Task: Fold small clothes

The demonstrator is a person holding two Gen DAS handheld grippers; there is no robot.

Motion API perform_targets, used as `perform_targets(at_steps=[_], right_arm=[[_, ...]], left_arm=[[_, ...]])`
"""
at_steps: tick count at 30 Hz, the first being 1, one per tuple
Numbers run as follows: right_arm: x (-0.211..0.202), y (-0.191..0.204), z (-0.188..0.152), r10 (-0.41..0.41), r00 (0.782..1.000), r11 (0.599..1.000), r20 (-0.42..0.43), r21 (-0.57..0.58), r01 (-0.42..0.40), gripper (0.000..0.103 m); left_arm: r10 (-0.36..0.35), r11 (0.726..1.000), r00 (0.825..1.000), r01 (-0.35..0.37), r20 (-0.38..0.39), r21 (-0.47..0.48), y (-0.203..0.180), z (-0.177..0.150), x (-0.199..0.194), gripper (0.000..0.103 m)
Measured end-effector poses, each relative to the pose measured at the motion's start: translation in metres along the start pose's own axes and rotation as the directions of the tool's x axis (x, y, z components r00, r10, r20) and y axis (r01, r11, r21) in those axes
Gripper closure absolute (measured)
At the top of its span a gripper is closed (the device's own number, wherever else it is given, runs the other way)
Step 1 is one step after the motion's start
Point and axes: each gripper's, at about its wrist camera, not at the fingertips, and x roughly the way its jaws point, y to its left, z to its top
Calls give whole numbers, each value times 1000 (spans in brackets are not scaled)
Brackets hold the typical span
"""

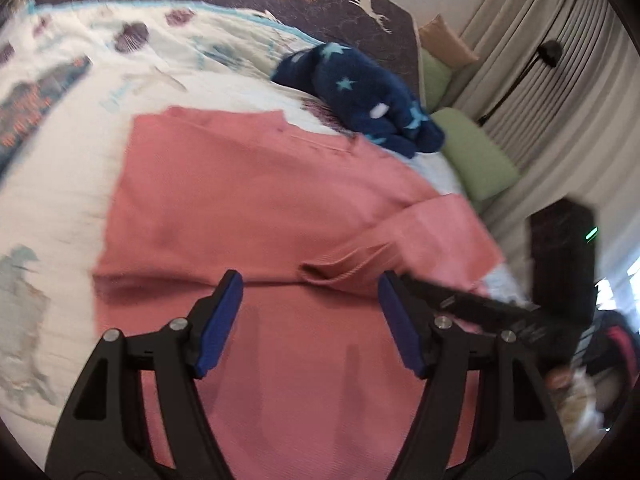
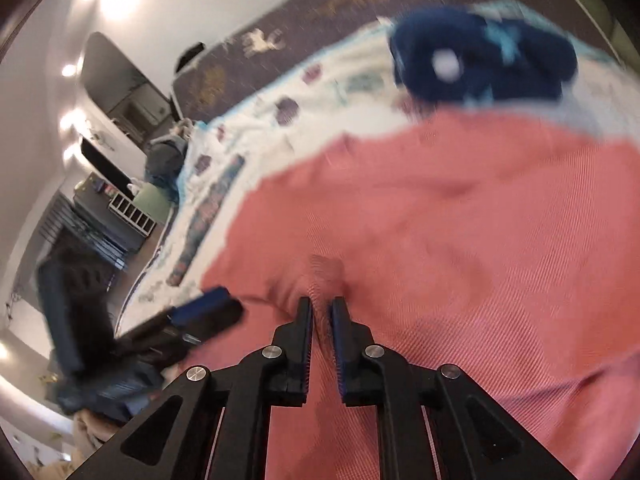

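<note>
Pink sweater (image 1: 256, 200) lies spread on the bed quilt (image 1: 60, 200), beside the starry navy garment (image 1: 360, 96). Right gripper (image 2: 322, 308) pinches a sweater fold; left gripper (image 1: 310, 288) hovers wide, empty. A thin pinch could slip, dropping the fold.

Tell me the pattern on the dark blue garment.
Light blue stars on the navy garment; clearest in the left wrist view.

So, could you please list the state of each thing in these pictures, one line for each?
Left tongs: open, over the pink shirt, holding nothing.
Right tongs: shut on a pinched fold of the pink shirt.
Pink shirt: lying on the bed, partly folded, one part doubled over at its right side.
Dark blue starred cloth: bunched up, unfolded, beyond the shirt.
Bed cover: spread out under both.
</note>
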Motion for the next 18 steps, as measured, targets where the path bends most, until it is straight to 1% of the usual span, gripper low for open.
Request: perform_targets(at_steps=[2,4,8,10,12,13,14,15,16,17,18], right_arm=[[3,-2,-5,-4,1000,1000,-17,-4,4,92],[0,-5,-8,16,999,1000,-28,-6,-16,91],[-6,-6,-21,72,995,997,-62,-31,-74,77],[-8,-8,-28,93,993,995,-71,-35,-95,76],[-10,-14,-34,112,992,993,-65,-20,-113,75],[-10,-16,-35,118,991,993,-60,-10,-119,75],[-13,-18,-36,126,990,992,-55,3,-126,75],[-15,-22,-37,133,990,991,-47,22,-132,75],[-17,-21,-38,134,990,991,-40,30,-133,75],[-22,-22,-41,133,991,991,-33,33,-132,75],[-26,-23,-41,118,993,993,-22,31,-118,75]], left_arm=[[-31,999,999,31,-28,-10,-3,0,5,32],[-54,998,997,53,-61,-15,-6,-2,11,32],[-112,994,987,109,-117,-32,-15,-8,20,32],[-134,991,982,129,-134,-44,-19,-8,24,32],[-138,990,979,129,-152,-64,-20,-7,31,32],[-126,991,979,116,-158,-69,-22,-7,34,36],[-111,993,981,103,-157,-63,-24,-6,37,47],[-91,995,983,83,-159,-52,-26,-5,39,88],[-89,995,979,80,-182,-52,-27,-5,42,94],[-88,995,979,76,-186,-71,-28,-4,42,94],[-83,995,981,72,-177,-70,-27,-4,39,94]])
